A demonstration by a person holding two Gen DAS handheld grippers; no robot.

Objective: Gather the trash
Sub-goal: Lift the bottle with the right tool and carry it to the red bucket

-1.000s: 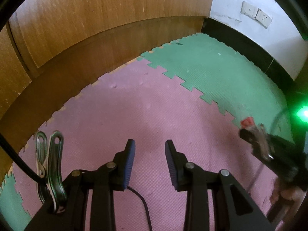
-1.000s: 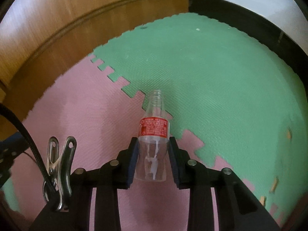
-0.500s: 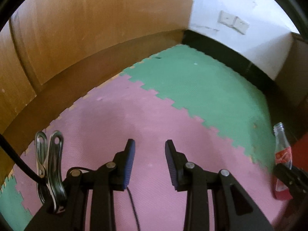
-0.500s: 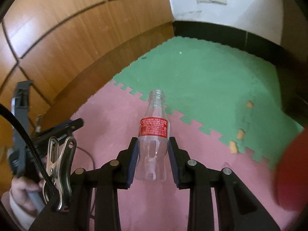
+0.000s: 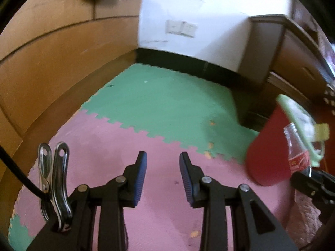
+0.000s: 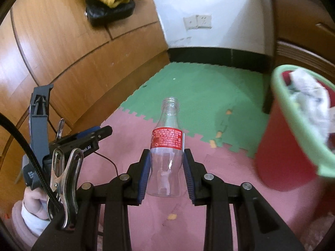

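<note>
My right gripper [image 6: 166,161] is shut on a clear plastic bottle [image 6: 166,146] with a red label, held upright above the pink mat. The bottle also shows at the right edge of the left wrist view [image 5: 298,152]. A red bin with a green rim [image 6: 291,138] stands to the right of the bottle, with crumpled white paper [image 6: 309,96] inside; it also shows in the left wrist view [image 5: 270,156]. My left gripper [image 5: 163,173] is open and empty above the pink mat, and it shows at the left of the right wrist view [image 6: 92,133].
Pink and green foam mats [image 6: 199,87] cover the floor, with small orange scraps [image 6: 218,134] near their seam. A wooden panel wall [image 6: 73,48] runs along the left. A white wall with sockets [image 6: 197,22] is at the back. Wooden drawers [image 5: 297,58] stand at the right.
Both grippers have lifted and tilted up. The bottle stays gripped in my right gripper. The red bin has come into view at the right.
</note>
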